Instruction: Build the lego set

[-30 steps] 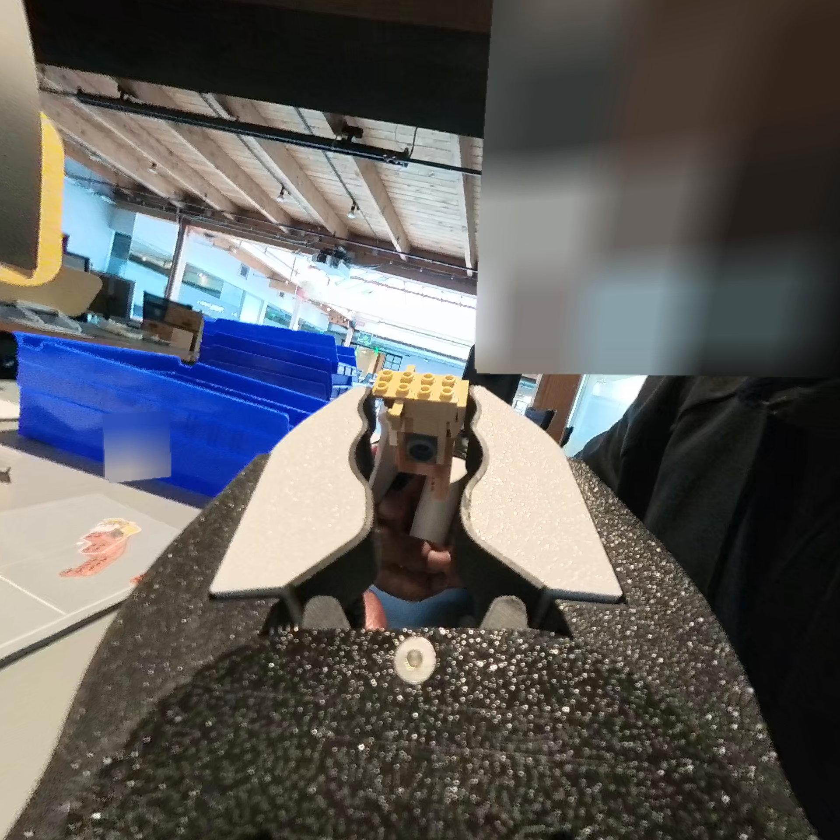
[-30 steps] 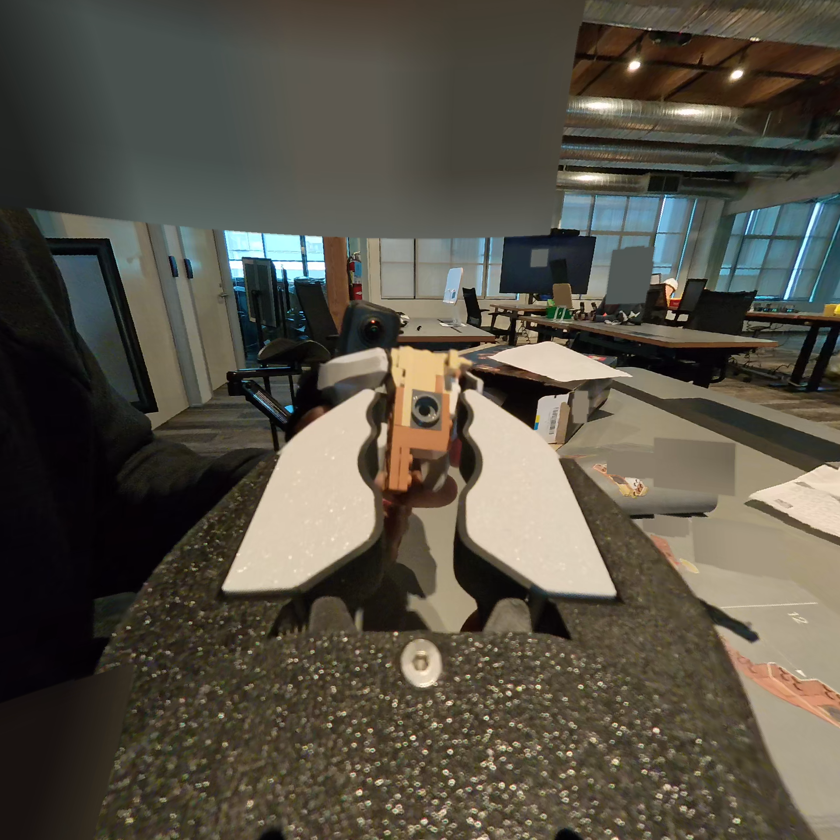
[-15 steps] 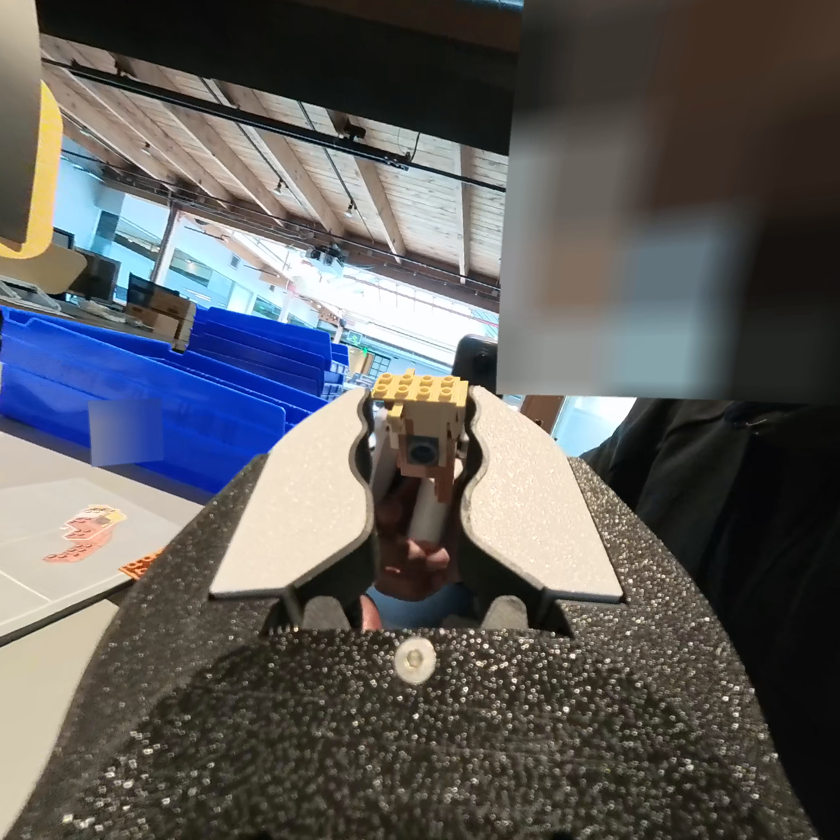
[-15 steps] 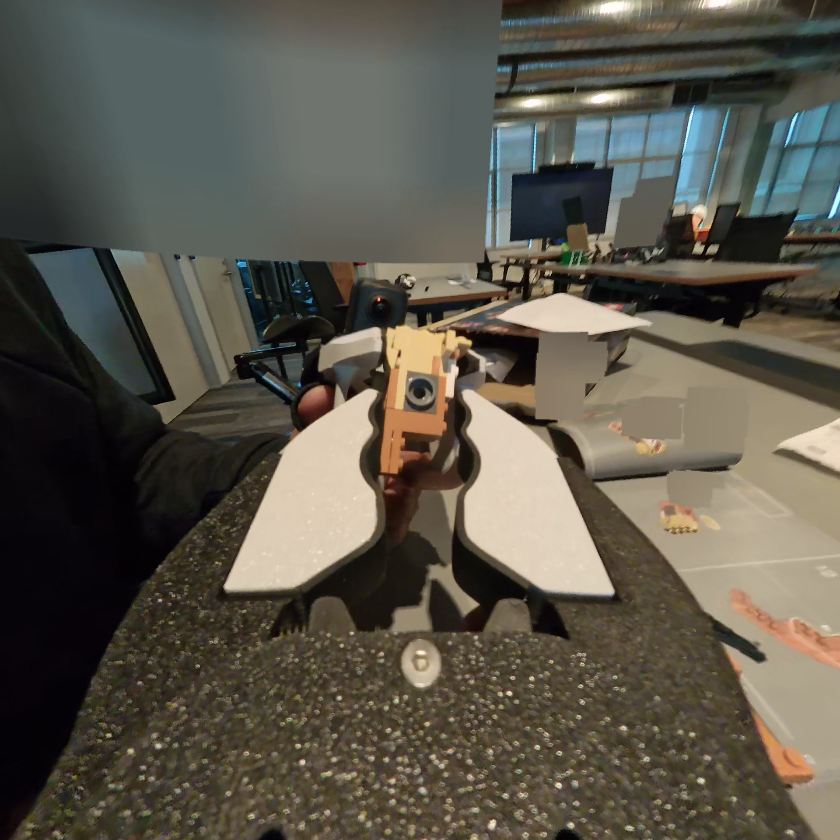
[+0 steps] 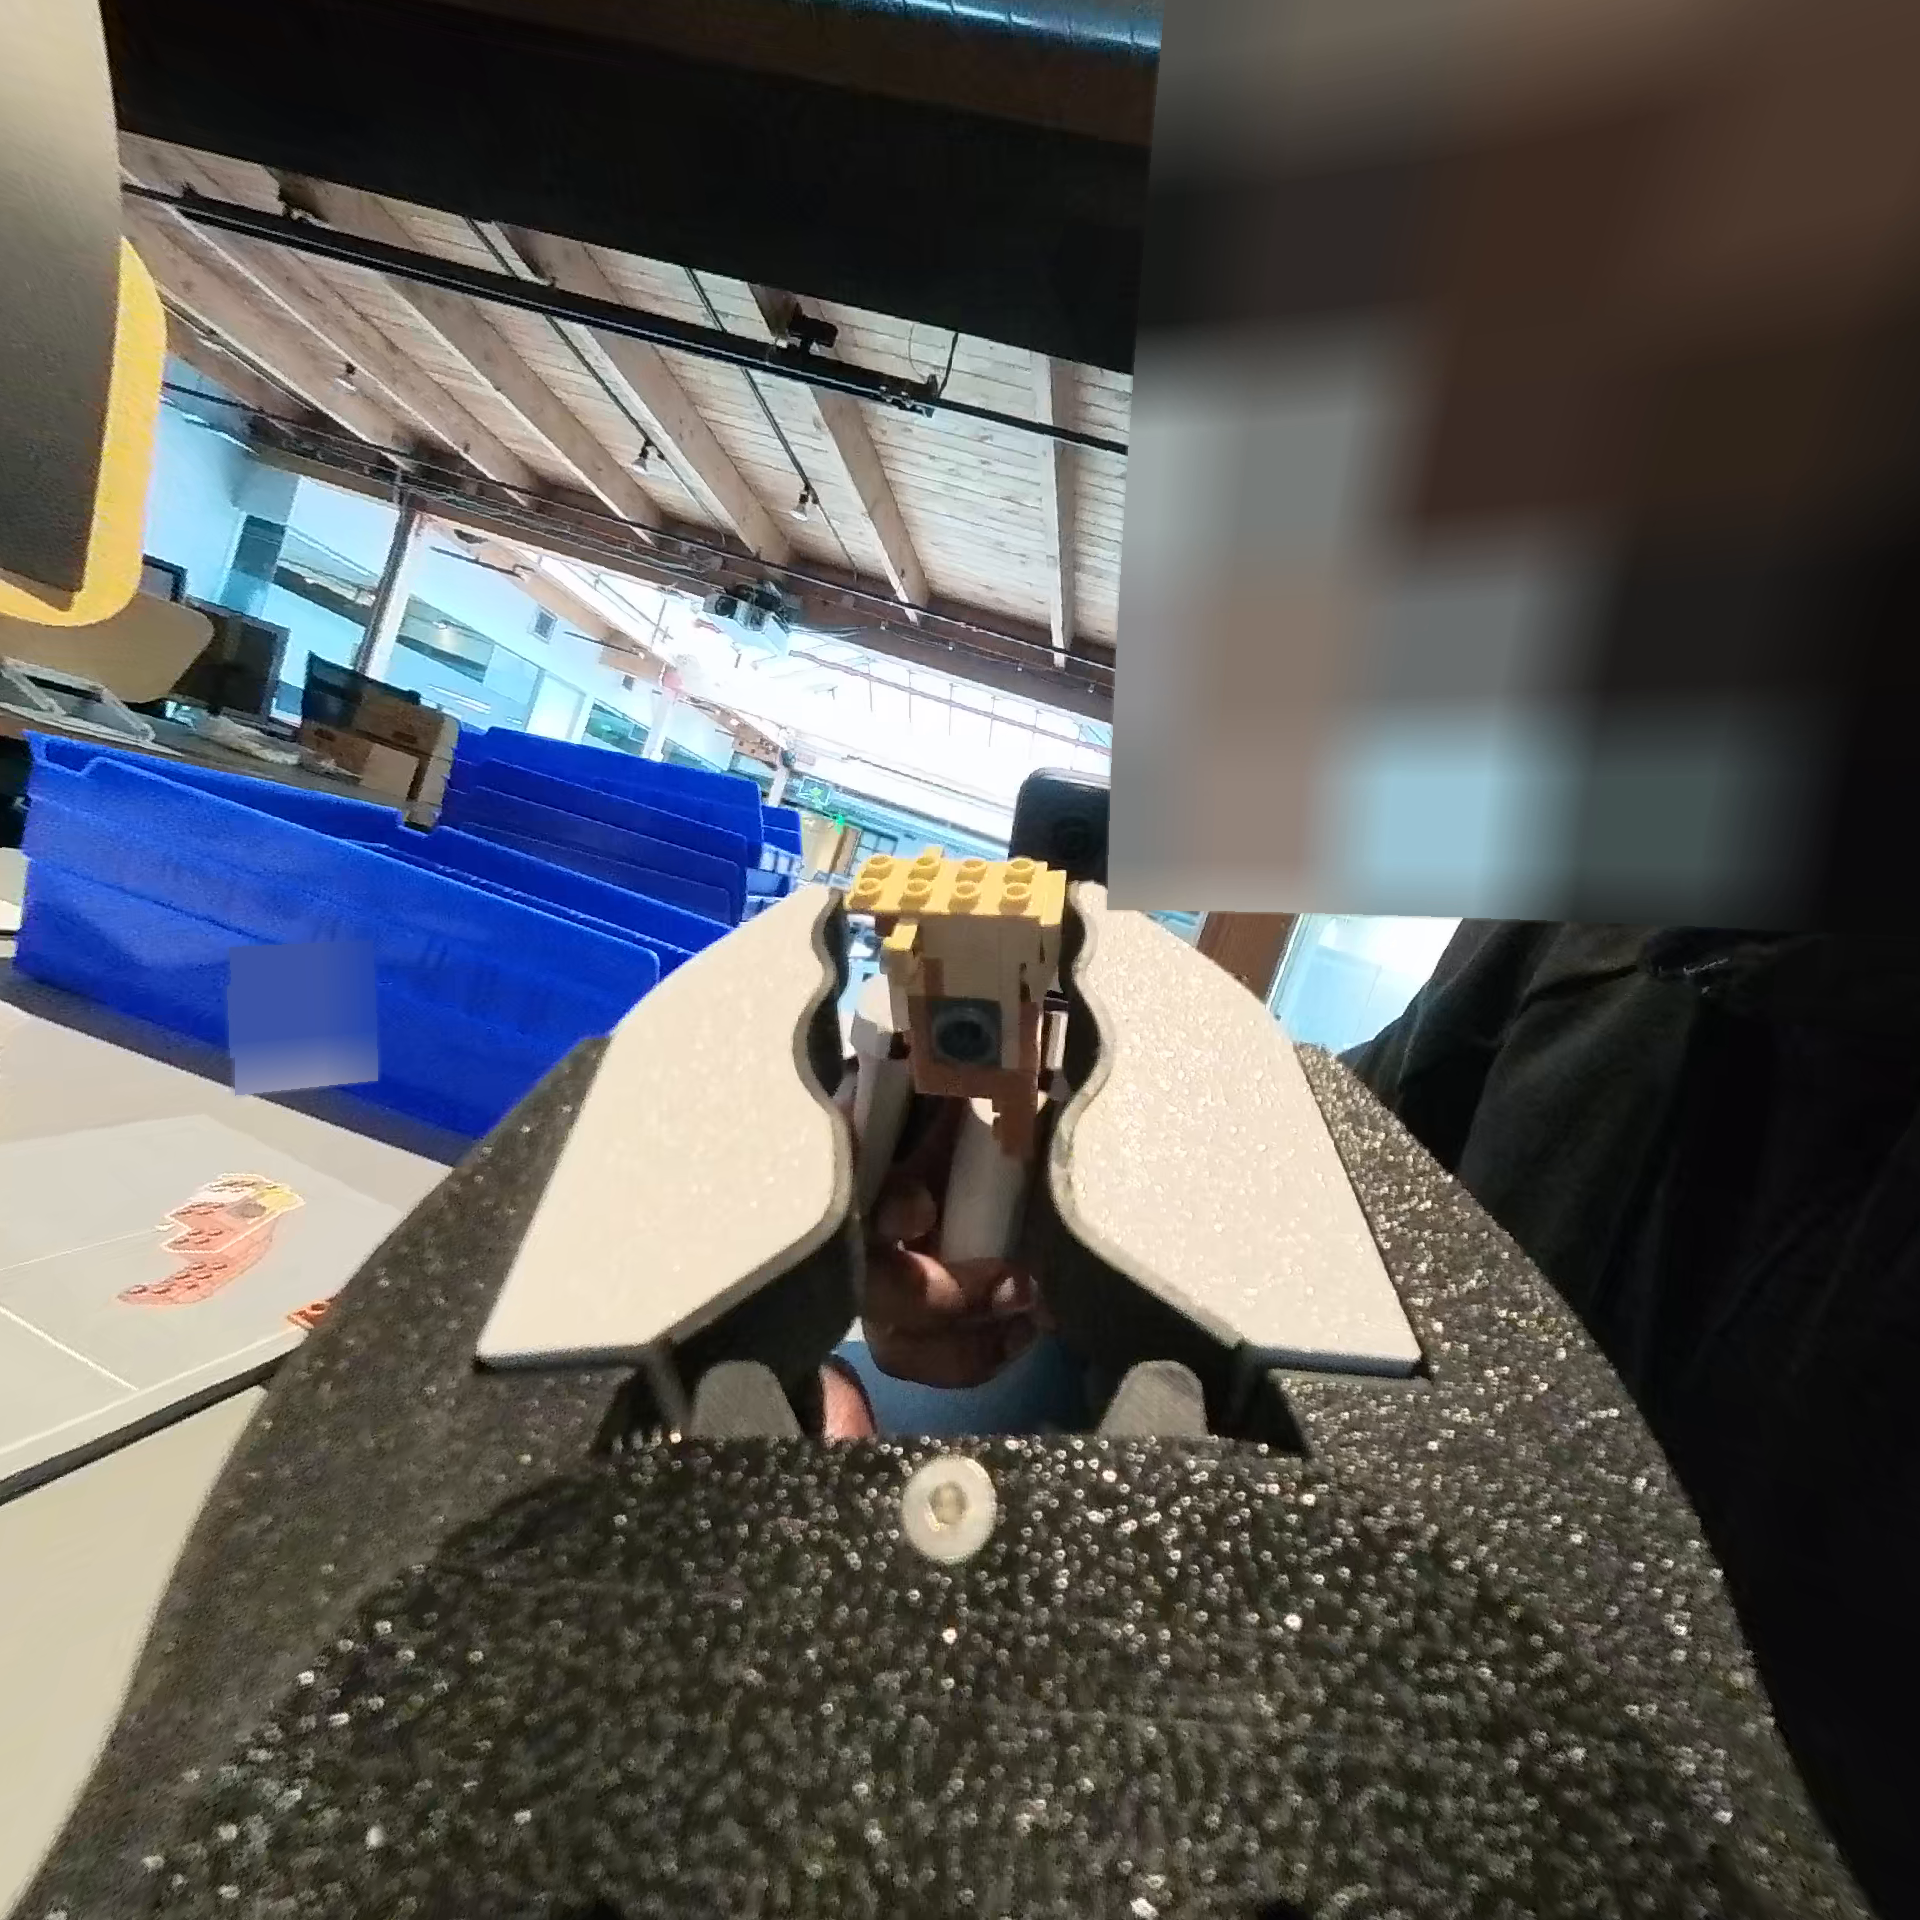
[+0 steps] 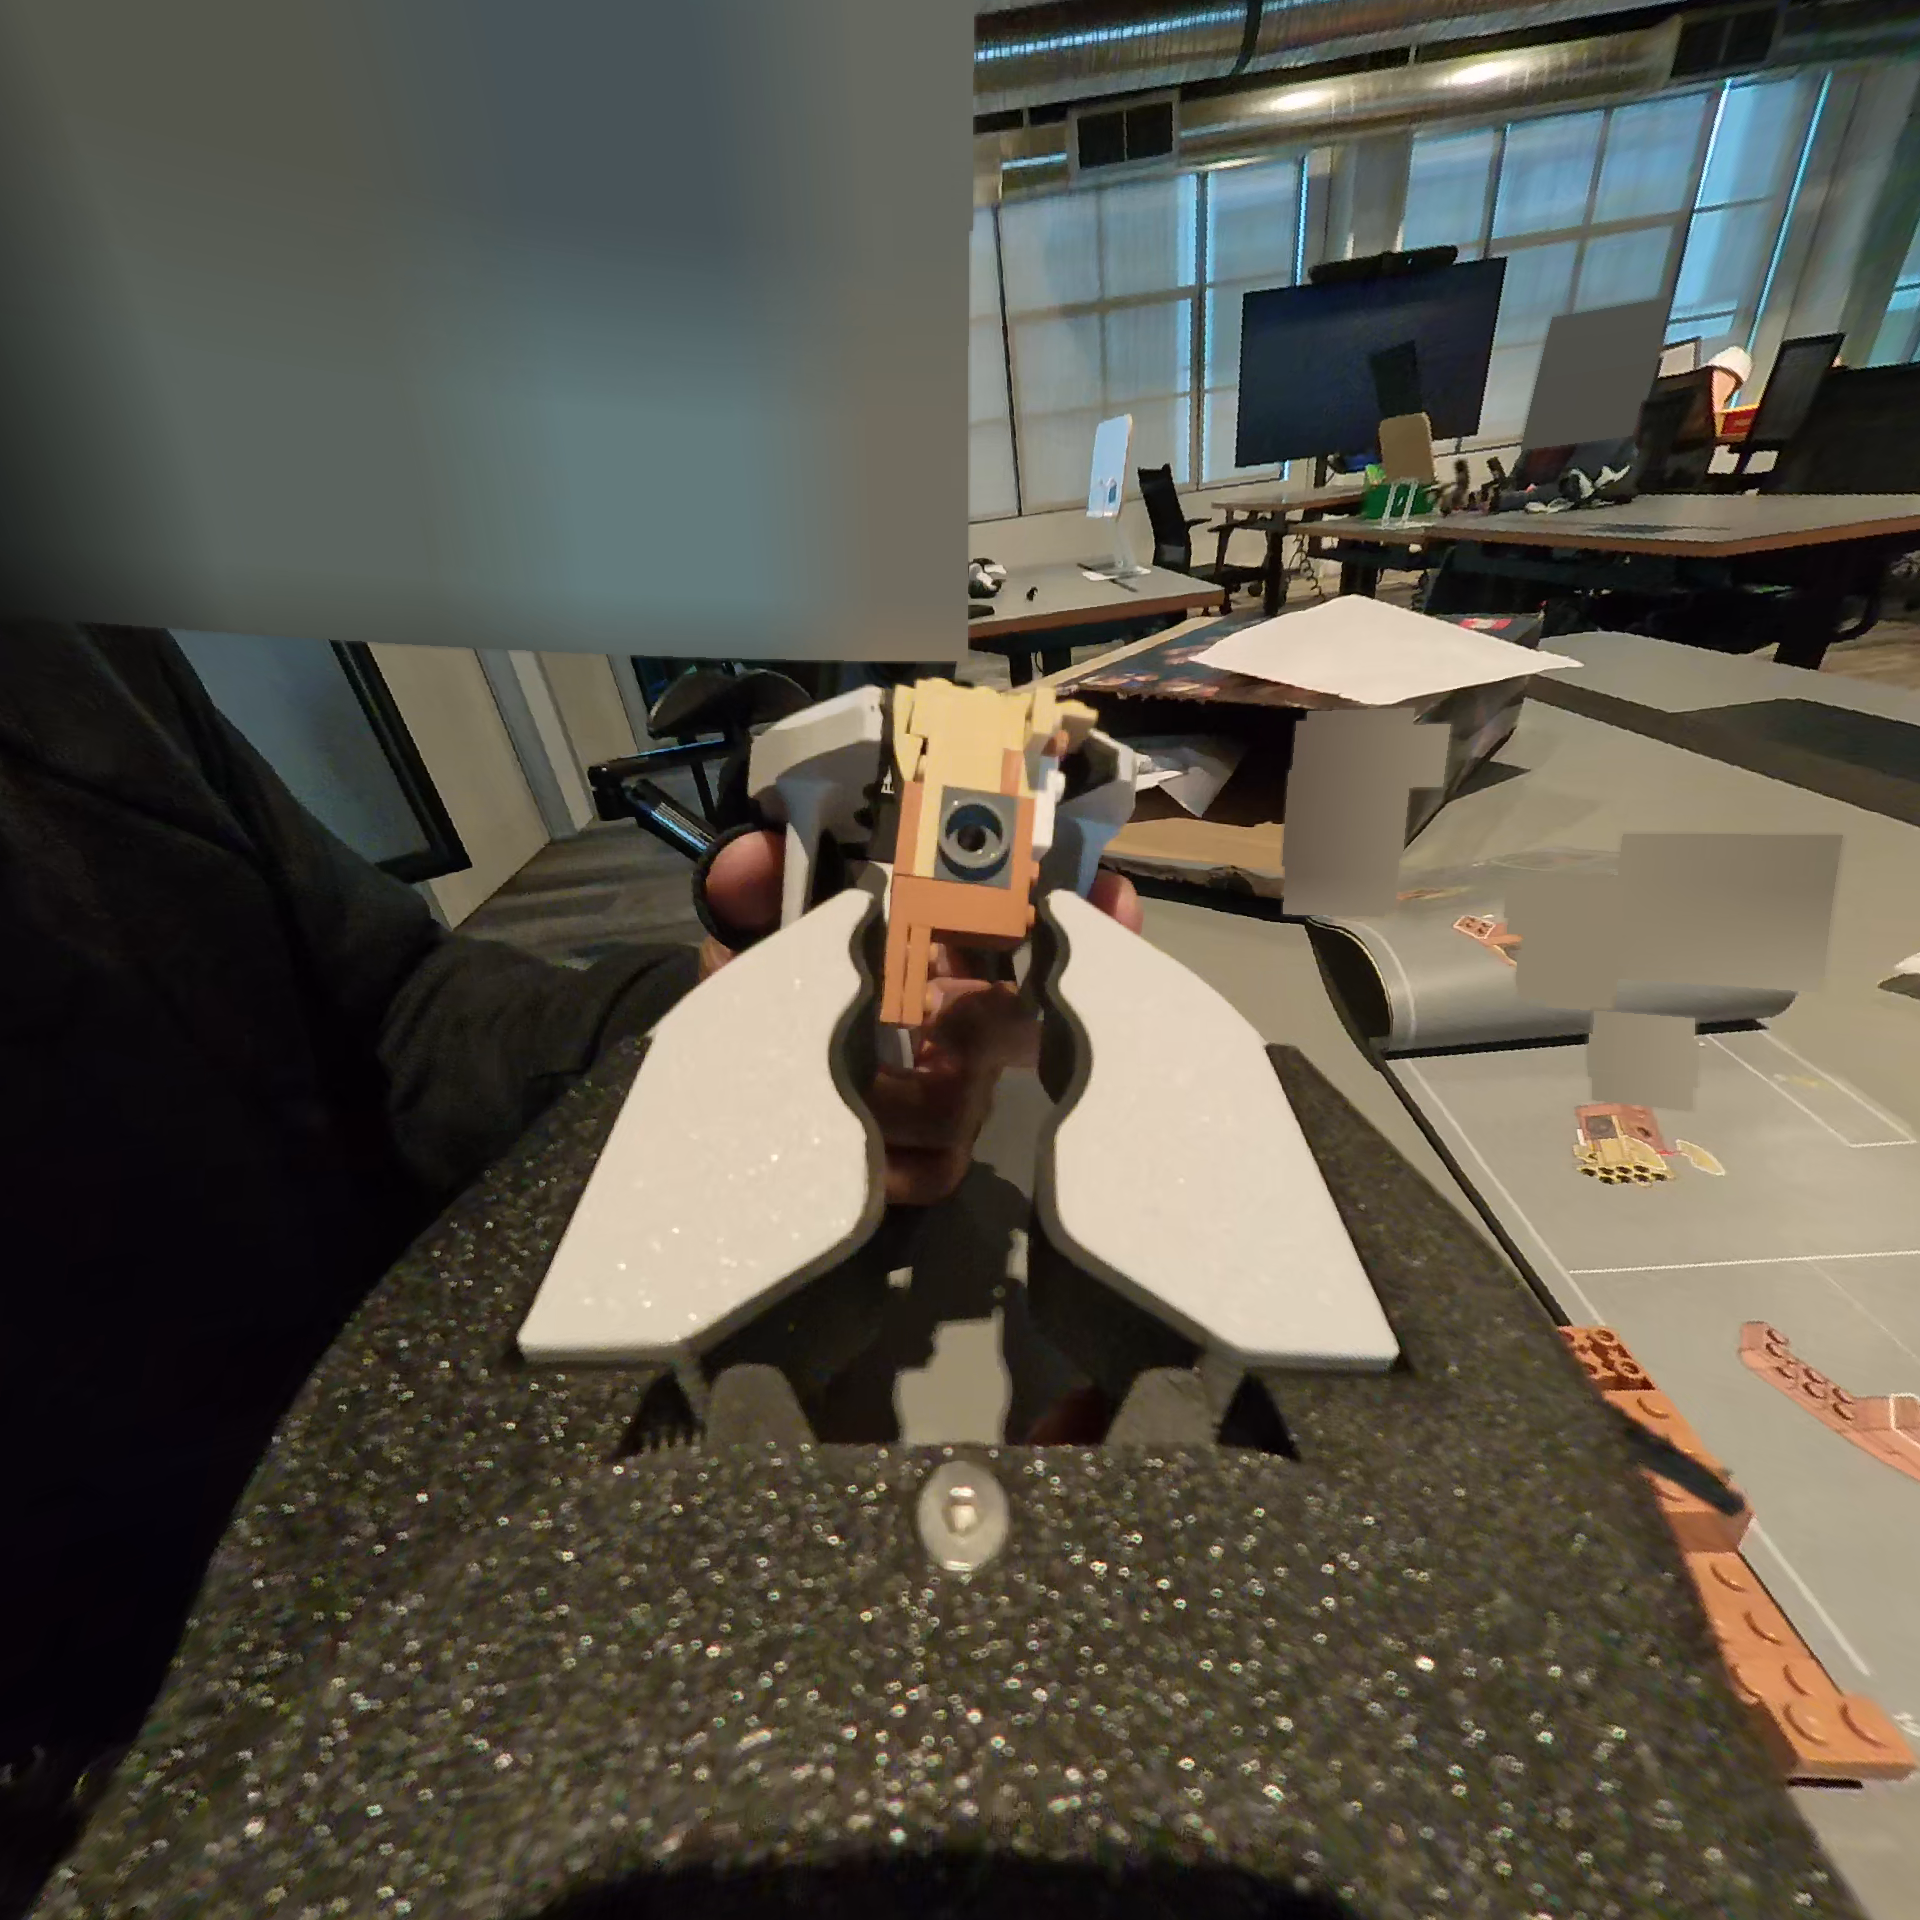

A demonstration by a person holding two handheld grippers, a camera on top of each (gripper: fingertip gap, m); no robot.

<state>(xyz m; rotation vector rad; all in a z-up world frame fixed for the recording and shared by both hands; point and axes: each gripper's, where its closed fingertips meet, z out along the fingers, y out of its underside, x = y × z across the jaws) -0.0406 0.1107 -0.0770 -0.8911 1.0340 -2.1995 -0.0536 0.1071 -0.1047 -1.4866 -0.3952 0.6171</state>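
One small tan, yellow and orange lego build (image 5: 971, 997) is held up above the grey desk (image 6: 1714, 1226), both hand-held grippers clenched on it: left hand-held gripper (image 5: 951, 971), right hand-held gripper (image 6: 951, 956). Two loose orange plates (image 6: 1756, 1621) lie near right.

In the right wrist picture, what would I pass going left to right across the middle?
Dark sleeve → lego model between the right gripper's fingers → cardboard box → rolled grey mat.
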